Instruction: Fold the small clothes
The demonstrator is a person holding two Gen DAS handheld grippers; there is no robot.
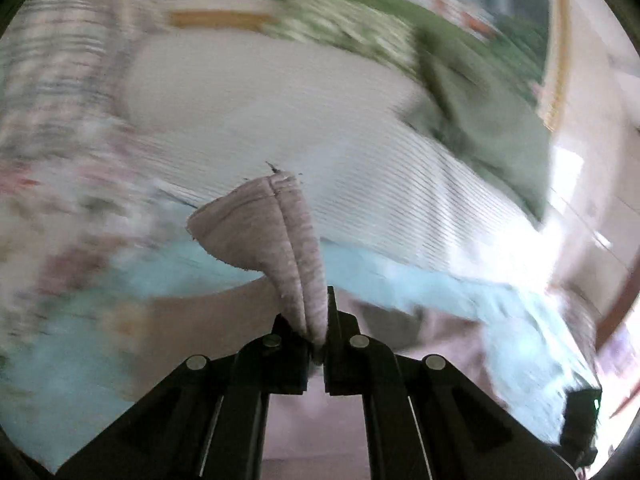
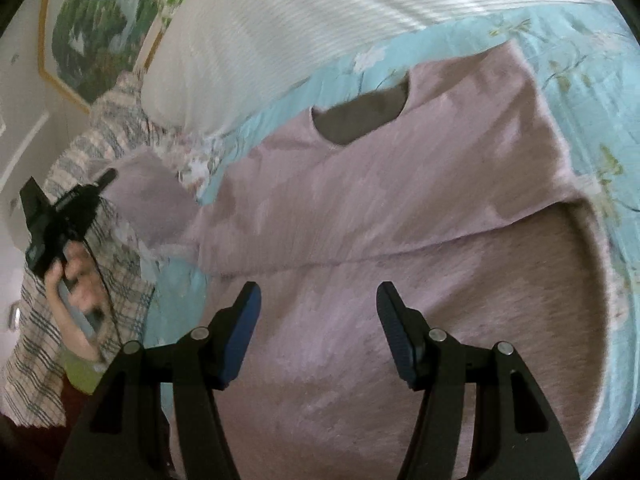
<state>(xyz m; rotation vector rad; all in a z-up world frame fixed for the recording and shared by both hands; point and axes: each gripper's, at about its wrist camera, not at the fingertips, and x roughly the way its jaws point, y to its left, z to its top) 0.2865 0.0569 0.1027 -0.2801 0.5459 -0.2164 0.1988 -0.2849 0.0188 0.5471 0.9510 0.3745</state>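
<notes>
A mauve shirt lies spread on a light blue floral sheet, its neck opening toward the pillow. My left gripper is shut on a hemmed end of the shirt, which stands up from between the fingers, lifted off the bed. In the right wrist view the left gripper is at the left in a person's hand, with the sleeve stretched toward it. My right gripper hangs open over the shirt's lower body, with nothing between its fingers.
A white ribbed pillow lies past the shirt's neck. A plaid cloth hangs at the bed's left side. A framed picture is on the wall behind. The left wrist view is blurred; a green cloth shows beyond the pillow.
</notes>
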